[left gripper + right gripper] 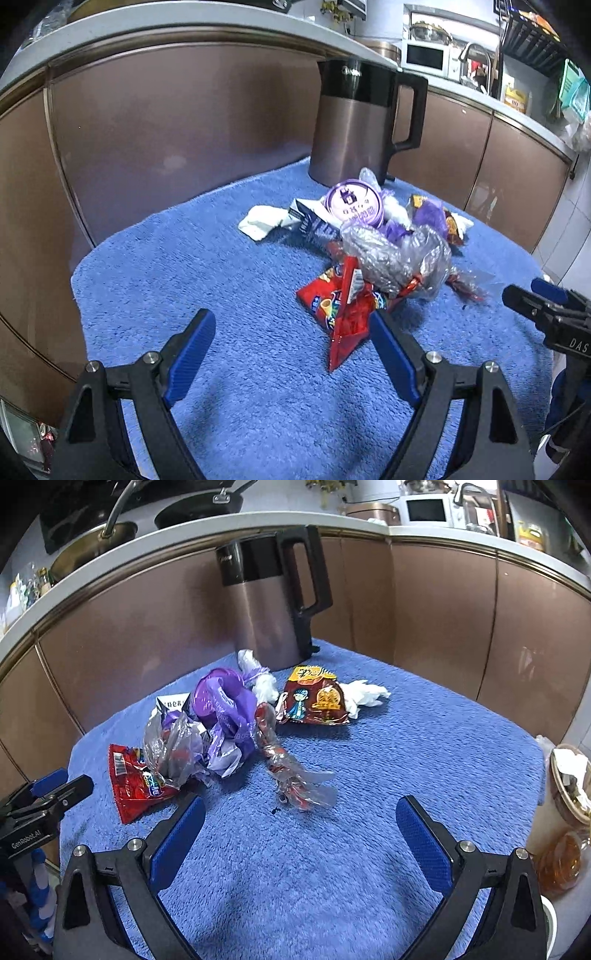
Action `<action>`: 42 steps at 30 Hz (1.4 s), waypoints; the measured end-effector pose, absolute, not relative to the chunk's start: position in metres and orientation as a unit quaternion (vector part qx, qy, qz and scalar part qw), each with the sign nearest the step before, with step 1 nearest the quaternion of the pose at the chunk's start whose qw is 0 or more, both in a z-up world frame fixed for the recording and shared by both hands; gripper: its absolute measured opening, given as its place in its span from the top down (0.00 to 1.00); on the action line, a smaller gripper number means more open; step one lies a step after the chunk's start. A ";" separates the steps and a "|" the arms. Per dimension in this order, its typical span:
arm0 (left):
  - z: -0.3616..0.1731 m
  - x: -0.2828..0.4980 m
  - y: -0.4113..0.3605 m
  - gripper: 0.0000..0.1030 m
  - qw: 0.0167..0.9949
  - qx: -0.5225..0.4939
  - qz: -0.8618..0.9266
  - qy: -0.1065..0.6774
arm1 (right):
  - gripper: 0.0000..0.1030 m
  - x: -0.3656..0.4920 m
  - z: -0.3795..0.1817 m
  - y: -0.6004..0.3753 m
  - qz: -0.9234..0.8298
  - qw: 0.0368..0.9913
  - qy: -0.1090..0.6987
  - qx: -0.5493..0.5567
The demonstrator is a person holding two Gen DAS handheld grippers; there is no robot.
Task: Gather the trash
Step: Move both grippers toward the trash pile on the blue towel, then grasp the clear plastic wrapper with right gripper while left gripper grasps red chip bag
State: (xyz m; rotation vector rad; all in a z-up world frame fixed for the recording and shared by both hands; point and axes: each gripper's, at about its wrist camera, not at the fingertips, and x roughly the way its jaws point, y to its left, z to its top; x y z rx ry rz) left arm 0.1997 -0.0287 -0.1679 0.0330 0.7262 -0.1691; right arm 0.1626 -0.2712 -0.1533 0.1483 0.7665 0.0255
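Observation:
A pile of trash lies on a blue towel point(221, 280): a red snack wrapper point(341, 306) point(135, 786), crumpled clear plastic point(399, 258) point(173, 749), a purple lid point(354, 203) point(212, 696), a purple bag point(232, 731), a brown snack packet point(314, 701), white tissue point(262, 219) point(364, 694) and a twisted clear wrapper point(295, 779). My left gripper point(291, 328) is open and empty, its right finger just beside the red wrapper's near corner. My right gripper point(301, 816) is open and empty, just short of the twisted clear wrapper.
A brown and black electric kettle point(354, 122) point(273, 598) stands at the towel's far edge, against brown cabinet doors point(166, 129). A cup holding trash point(569, 786) stands at the right edge of the right wrist view. A white microwave point(424, 57) sits on the counter.

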 end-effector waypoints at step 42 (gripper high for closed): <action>-0.202 0.232 -0.064 0.29 0.899 0.075 -0.113 0.417 | 0.43 0.239 -0.202 -0.265 0.052 0.886 0.459 0.027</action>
